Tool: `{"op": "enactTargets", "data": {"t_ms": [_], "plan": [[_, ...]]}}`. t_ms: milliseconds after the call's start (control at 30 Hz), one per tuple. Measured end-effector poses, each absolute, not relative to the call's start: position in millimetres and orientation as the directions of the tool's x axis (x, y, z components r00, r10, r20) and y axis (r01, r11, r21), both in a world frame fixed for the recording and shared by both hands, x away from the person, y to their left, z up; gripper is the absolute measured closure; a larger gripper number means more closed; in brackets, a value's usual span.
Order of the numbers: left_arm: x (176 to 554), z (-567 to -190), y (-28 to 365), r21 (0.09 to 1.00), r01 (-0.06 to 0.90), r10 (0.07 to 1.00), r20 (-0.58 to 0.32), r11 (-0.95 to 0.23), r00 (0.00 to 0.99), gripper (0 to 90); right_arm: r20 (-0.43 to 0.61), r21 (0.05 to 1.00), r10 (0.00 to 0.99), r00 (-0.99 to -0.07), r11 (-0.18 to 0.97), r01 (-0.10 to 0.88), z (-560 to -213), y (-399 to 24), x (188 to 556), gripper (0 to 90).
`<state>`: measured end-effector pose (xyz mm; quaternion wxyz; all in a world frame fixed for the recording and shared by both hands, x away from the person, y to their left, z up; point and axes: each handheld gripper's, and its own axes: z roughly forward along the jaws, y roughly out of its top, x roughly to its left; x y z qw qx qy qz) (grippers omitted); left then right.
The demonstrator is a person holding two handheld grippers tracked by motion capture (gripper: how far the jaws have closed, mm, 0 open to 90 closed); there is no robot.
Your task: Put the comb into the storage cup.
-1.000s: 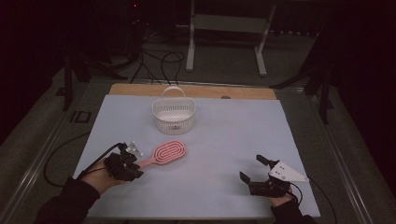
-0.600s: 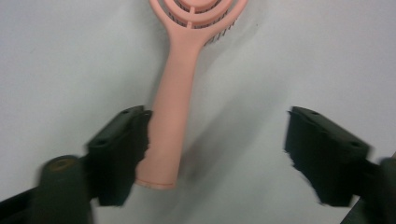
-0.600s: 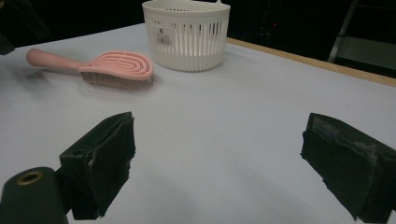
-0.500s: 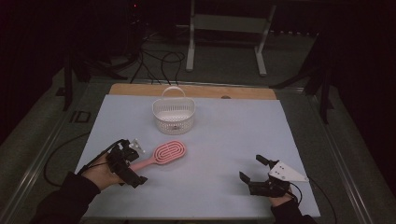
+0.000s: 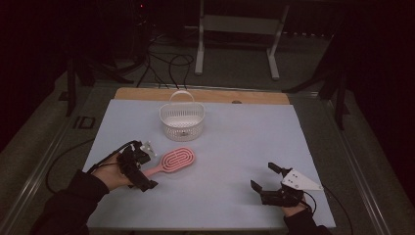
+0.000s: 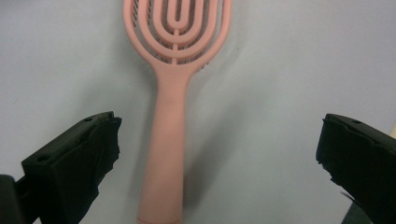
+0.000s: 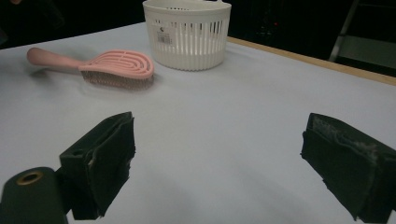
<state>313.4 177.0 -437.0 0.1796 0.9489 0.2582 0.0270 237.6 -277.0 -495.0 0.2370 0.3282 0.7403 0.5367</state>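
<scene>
A pink hairbrush (image 5: 177, 159) lies flat on the pale mat, its handle pointing at my left gripper (image 5: 148, 167). In the left gripper view the handle (image 6: 168, 140) runs up between the two black jaws without touching either. The left gripper (image 6: 219, 133) is open; its jaws have just been opening. My right gripper (image 5: 262, 176) rests at the mat's near right, open with nothing between its jaws (image 7: 219, 144). A white slatted basket (image 5: 182, 120) with a handle stands behind the brush. The right gripper view shows the brush (image 7: 116, 65) and the basket (image 7: 187, 32) farther off.
The pale mat (image 5: 244, 142) covers a table with a wooden strip (image 5: 210, 95) along its far edge. A metal stand (image 5: 235, 29) and cables lie on the dark floor beyond. Bare mat lies between the two grippers.
The left gripper's jaws have spread wide on either side of the brush handle, and the hand has edged slightly toward the brush. The brush, the basket and the right gripper have kept still.
</scene>
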Motion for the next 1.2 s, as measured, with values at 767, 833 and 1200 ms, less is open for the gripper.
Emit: {"op": "enactTargets", "data": {"t_ms": [767, 833, 1200], "plan": [[341, -461, 160, 0.272, 0.44, 0.45, -0.026, -0.856, 0.892, 0.0, 0.003, 0.951, 0.736, -0.677, 0.207, 0.229, -496, -277, 238, 9.5], [343, -464, 158, 0.254, 0.438, 0.447, -0.022, -0.862, 0.894, 1.7, 0.002, 0.95, 0.736, -0.677, 0.209, 0.23, -496, -277, 238, 9.5], [350, -471, 155, 0.211, 0.434, 0.438, -0.026, -0.876, 0.898, 8.0, 0.003, 0.95, 0.735, -0.678, 0.21, 0.232, -496, -277, 238, 9.5]]}}
